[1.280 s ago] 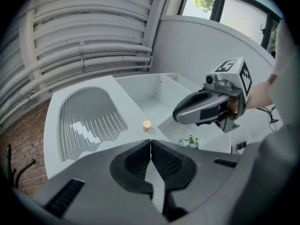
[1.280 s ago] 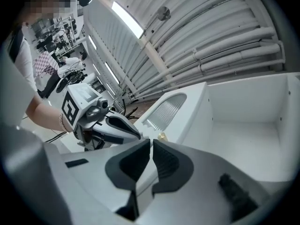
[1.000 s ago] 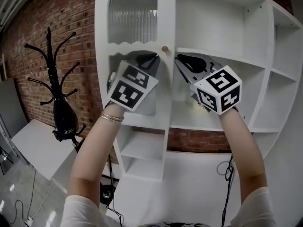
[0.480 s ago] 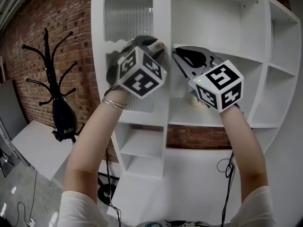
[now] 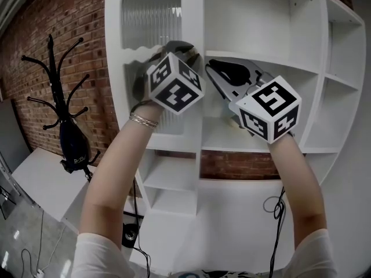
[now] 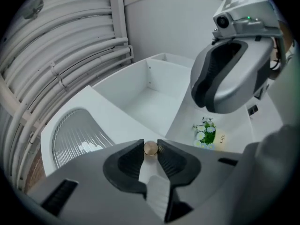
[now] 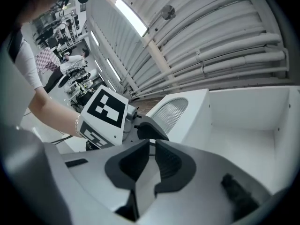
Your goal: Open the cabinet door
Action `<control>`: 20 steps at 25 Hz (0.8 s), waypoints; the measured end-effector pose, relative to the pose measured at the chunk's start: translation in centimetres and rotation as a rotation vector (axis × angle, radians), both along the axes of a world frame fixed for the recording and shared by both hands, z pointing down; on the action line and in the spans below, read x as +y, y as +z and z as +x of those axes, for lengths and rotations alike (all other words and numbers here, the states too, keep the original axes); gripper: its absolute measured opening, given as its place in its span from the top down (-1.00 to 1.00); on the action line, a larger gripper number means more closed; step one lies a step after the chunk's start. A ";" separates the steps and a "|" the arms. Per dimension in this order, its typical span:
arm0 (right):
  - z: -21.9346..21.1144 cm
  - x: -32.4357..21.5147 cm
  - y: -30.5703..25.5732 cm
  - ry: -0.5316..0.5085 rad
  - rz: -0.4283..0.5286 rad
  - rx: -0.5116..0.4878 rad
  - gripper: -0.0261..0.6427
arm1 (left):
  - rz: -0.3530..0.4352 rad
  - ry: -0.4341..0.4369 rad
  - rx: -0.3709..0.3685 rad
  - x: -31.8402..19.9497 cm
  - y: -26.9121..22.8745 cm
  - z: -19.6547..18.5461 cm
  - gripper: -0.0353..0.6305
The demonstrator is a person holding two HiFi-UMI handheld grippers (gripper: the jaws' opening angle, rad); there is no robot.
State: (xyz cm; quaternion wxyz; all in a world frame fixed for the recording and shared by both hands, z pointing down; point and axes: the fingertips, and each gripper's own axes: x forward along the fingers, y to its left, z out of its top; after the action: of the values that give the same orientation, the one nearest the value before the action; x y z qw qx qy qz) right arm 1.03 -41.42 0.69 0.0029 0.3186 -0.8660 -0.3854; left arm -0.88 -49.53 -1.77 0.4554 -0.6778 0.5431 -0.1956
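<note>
Overhead, left tongs [image 6: 150,146], just closing, pinch the cabinet door [image 6: 108,122] knob [image 6: 150,149]; right tongs [image 7: 149,145] gape slightly, empty; shelf [image 6: 236,125] holds flowers [image 6: 205,131].

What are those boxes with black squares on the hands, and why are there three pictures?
A person holds a grabbing tool in each hand; the patterned cubes are part of the tools. One picture comes from a camera on the person's head, the other two from cameras riding on each tool. The left gripper has just been closing its jaws on the small round knob of the white cabinet door; the knob sits snug between them. The right gripper hovers beside it, jaws a little apart and empty. Tiny flowers stand on a shelf inside.
</note>
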 end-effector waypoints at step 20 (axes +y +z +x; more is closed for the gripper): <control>-0.1 0.3 -0.3 -0.019 -0.042 -0.102 0.84 | -0.032 0.202 0.120 5.1 -0.3 -1.0 0.61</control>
State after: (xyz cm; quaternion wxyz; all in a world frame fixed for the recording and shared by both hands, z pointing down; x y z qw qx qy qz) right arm 0.97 -41.09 0.43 -0.0379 0.3295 -0.8759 -0.3504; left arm -1.88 -44.43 -2.05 0.4285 -0.7467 0.4952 -0.1165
